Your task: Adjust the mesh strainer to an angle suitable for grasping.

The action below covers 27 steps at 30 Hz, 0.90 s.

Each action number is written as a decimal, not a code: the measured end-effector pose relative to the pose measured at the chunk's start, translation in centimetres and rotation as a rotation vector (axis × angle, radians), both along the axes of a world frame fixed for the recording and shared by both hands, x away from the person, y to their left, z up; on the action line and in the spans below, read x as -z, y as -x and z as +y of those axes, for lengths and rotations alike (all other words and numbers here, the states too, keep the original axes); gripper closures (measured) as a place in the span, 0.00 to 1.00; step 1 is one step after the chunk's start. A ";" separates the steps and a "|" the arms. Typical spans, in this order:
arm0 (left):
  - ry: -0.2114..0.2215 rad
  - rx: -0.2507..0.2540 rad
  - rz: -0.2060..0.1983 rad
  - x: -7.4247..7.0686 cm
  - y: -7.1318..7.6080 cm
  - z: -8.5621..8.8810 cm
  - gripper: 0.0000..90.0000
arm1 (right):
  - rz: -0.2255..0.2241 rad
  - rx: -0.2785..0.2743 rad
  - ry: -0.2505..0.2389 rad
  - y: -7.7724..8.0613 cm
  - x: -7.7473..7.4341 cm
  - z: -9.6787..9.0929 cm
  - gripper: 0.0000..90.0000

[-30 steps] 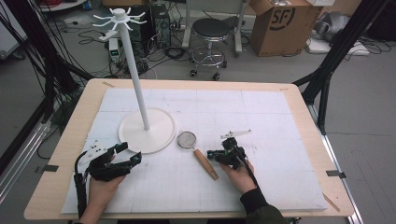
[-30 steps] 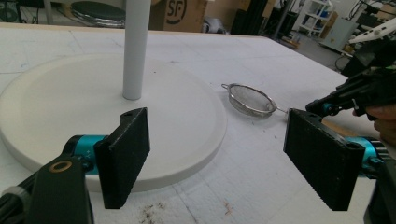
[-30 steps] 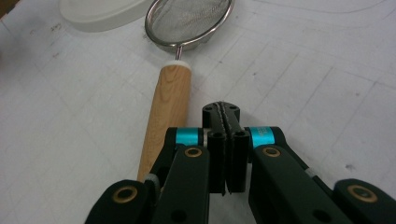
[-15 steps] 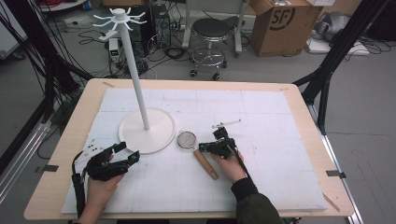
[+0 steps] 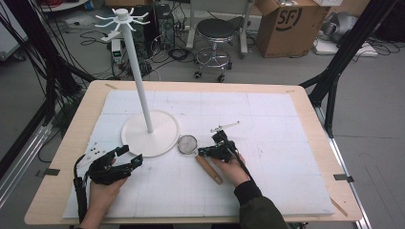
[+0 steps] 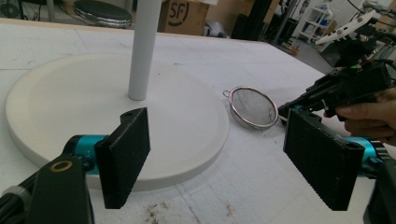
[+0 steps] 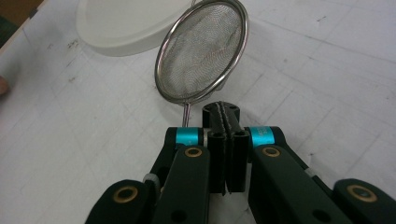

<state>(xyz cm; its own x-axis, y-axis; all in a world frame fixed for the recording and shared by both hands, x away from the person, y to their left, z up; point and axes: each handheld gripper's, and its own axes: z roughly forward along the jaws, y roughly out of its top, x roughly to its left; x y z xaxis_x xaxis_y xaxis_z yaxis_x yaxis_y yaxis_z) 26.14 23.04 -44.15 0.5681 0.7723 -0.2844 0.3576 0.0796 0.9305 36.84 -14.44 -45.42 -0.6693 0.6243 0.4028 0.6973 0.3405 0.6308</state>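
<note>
Stand: I see the white round-based pole stand (image 5: 143, 131) at ten o'clock of the table's middle.
Left gripper: my left gripper (image 5: 125, 155) sits at seven o'clock, jaws spread wide, nothing between them.
Right gripper: my right gripper (image 5: 206, 152) has its jaws pressed together, just beside the strainer's stem.
Strainer: the small round wire-mesh strainer with wooden handle (image 5: 187, 144) lies flat, touching the stand's base at four o'clock.

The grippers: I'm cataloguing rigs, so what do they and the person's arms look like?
Both the left gripper and the right gripper are black linkage frames with brass-coloured pivot pins, teal collars behind the jaws, and flat black ribbed pads. A black cable trails from the left one. The right arm wears a dark sleeve; the left forearm is bare.
</note>
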 end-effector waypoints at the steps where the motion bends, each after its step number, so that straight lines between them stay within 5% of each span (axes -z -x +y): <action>1: 0.000 -0.002 -0.002 0.0 0.0 0.0 0.26 | 0.001 -0.003 0.000 0.0 0.0 0.1 1.00; 8: 0.000 0.001 0.001 0.0 0.0 -0.1 0.26 | -0.001 -0.046 -0.004 0.4 0.1 0.8 1.00; 10: 0.000 0.001 0.001 0.0 0.0 -0.1 0.26 | 0.029 -0.063 -0.015 0.4 0.1 1.0 1.00; 27: -0.008 0.003 0.004 0.1 0.0 -0.2 0.26 | 0.083 -0.070 -0.051 0.6 0.3 1.5 1.00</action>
